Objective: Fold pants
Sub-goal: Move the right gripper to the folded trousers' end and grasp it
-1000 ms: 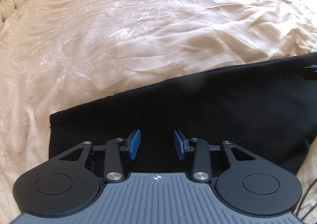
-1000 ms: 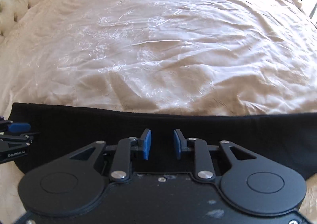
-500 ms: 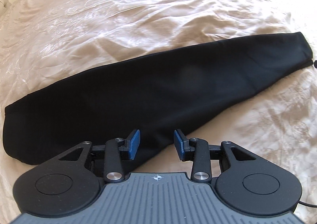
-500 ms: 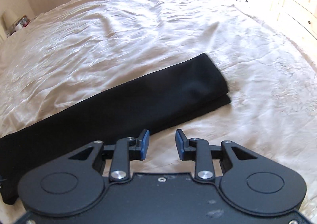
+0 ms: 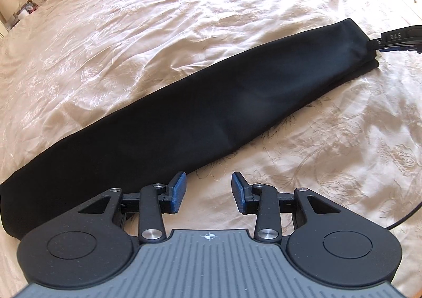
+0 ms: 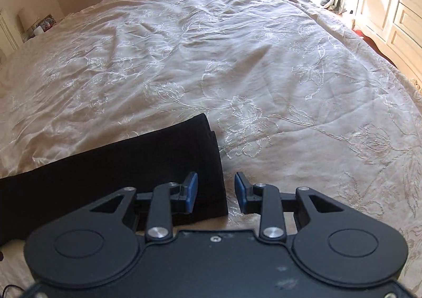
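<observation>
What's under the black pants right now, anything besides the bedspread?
The pants lie flat, folded lengthwise, on the cream embroidered bedspread. At the leg end, a second layer's edge peeks out beneath the top one. Anything else beneath is covered by the fabric.

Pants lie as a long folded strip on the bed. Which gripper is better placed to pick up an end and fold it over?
Right, probably. The right gripper hangs open directly over the narrow end of the pants, its edge between the jaws. The left gripper, also open, sits beside the strip's long edge over the bedspread.
</observation>
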{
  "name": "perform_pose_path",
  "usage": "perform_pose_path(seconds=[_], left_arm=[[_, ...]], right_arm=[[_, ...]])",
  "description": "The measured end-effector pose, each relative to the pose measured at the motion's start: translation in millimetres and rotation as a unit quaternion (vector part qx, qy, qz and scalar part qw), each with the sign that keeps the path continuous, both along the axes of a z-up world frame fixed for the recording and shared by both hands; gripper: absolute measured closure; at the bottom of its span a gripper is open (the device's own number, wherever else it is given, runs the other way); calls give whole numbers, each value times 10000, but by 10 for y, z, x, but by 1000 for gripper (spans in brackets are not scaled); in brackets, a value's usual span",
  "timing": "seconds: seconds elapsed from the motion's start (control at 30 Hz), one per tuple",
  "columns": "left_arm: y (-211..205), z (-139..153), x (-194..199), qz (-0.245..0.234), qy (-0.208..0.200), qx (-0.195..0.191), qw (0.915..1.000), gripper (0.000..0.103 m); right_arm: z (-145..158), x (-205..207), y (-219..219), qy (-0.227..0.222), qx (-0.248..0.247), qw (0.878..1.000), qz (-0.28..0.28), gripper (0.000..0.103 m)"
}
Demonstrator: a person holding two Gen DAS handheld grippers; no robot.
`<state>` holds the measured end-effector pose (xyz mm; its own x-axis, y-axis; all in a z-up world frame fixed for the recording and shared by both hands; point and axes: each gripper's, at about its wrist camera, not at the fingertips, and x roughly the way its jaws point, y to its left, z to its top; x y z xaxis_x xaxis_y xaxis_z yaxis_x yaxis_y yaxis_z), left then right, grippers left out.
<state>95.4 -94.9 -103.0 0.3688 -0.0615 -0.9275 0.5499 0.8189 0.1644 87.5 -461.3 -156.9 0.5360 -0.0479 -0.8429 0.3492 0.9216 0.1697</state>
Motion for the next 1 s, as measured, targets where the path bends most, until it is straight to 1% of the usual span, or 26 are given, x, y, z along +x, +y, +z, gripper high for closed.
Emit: perform_pose_path(seconds=[0.03, 0.13, 0.3, 0.4, 0.5, 0.53, 0.57, 0.6, 0.7, 0.8, 0.9, 1.0], left_arm=[[-16, 1, 4, 3, 24, 17, 10000, 66], [-62, -11, 30, 1, 95, 97, 9999, 66], [-170, -28, 124, -124, 115, 225, 9996, 66], [-280, -22, 234, -190, 132, 168, 9996, 66], [-447, -12, 354, -279, 95, 124, 9995, 66], [-518, -12, 395, -309, 53, 84, 9995, 66], [-585, -9, 431, -328, 31, 49, 9994, 66], [-647, -9, 462, -342, 22, 18, 9994, 66], [-873, -52, 565, -410, 37, -140, 9991, 66], [-1095, -160, 654, -505, 32, -179, 9986, 66], [-1261, -322, 768, -502, 25, -71, 9987, 66], [-1324, -528, 925, -353, 116, 108, 9992, 66]], right_arm=[[-36, 46, 6, 59, 19, 10000, 60, 70], [-79, 125, 12, 159, 133, 9998, 38, 85], [37, -9, -60, 285, 483, 9984, -94, 87], [-46, -51, -114, 383, 602, 9974, -121, 87], [-49, -27, -137, 261, 663, 9974, -85, 81], [-31, -29, -152, 200, 749, 9969, -112, 76], [-11, -35, -179, 98, 892, 9959, -135, 68], [6, -48, -193, 18, 967, 9952, -157, 66], [22, -46, -223, -88, 991, 9950, -77, 63], [-50, 11, -272, 0, 1051, 9944, 59, 61], [-130, 74, -325, 102, 1205, 9924, 216, 61], [-222, 148, -352, 182, 1331, 9899, 457, 61]])
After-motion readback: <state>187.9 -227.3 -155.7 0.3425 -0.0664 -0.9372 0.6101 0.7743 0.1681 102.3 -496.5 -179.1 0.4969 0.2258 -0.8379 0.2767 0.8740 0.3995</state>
